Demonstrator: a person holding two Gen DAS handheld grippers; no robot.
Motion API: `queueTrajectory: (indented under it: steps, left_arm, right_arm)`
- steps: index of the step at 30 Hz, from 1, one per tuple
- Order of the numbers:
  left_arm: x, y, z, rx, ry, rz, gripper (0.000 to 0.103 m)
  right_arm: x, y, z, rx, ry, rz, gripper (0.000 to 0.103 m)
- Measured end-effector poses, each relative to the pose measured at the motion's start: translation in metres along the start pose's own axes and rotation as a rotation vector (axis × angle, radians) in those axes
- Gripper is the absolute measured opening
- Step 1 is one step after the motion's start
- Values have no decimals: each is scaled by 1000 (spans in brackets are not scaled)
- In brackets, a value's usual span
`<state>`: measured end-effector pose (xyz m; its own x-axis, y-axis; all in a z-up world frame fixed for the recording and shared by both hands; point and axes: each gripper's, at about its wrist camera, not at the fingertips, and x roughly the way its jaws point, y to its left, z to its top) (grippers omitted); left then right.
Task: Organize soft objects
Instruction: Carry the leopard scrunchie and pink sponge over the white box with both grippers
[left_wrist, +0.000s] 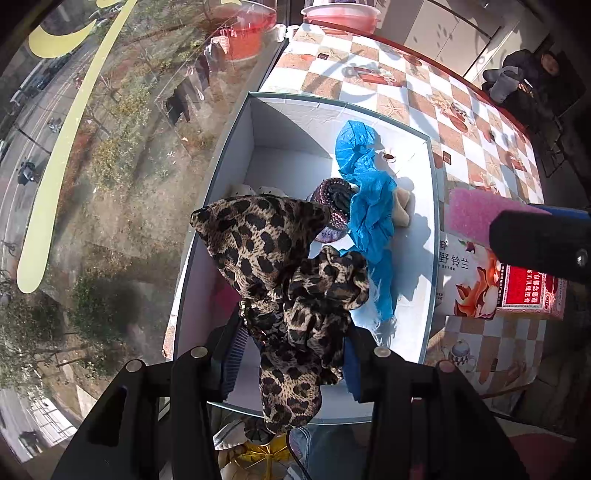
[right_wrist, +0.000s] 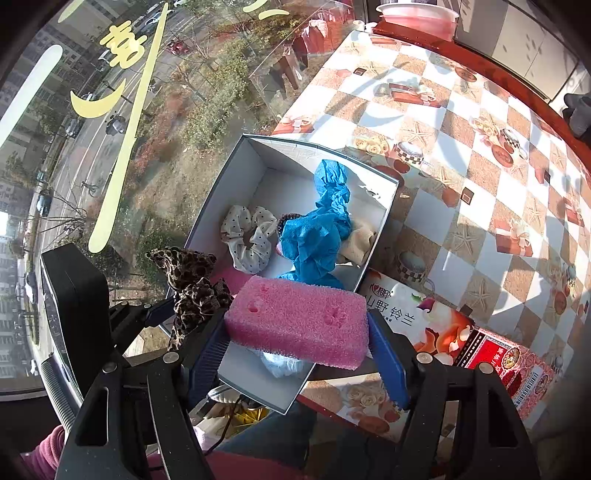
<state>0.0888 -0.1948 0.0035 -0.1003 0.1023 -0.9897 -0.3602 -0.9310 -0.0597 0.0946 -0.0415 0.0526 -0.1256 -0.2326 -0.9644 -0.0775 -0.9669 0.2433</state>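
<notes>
Left claw (left_wrist: 291, 354) clamped on leopard scarf (left_wrist: 273, 258) above white box (left_wrist: 236, 147), right claw (right_wrist: 297, 347) squeezing pink sponge (right_wrist: 299, 321)

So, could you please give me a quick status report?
Left gripper shut on leopard-print fabric scrunchie. Right gripper shut on pink foam sponge block. Both above white cardboard box.

One white box (right_wrist: 236, 173) held one blue cloth (right_wrist: 317, 229) and one dotted scrunchie (right_wrist: 247, 236); one pink sponge (right_wrist: 299, 325), one leopard scrunchie (left_wrist: 295, 280) alongside
</notes>
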Motion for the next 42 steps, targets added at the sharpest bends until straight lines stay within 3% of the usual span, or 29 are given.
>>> queueTrajectory:
  steps: [17, 42]
  left_arm:
    - [10, 7, 22, -24, -6, 17, 49]
    - [30, 3, 27, -23, 45, 22, 49]
  right_arm:
    - [16, -6, 46, 49, -1, 14, 74]
    - [40, -12, 65, 89, 48, 31, 74]
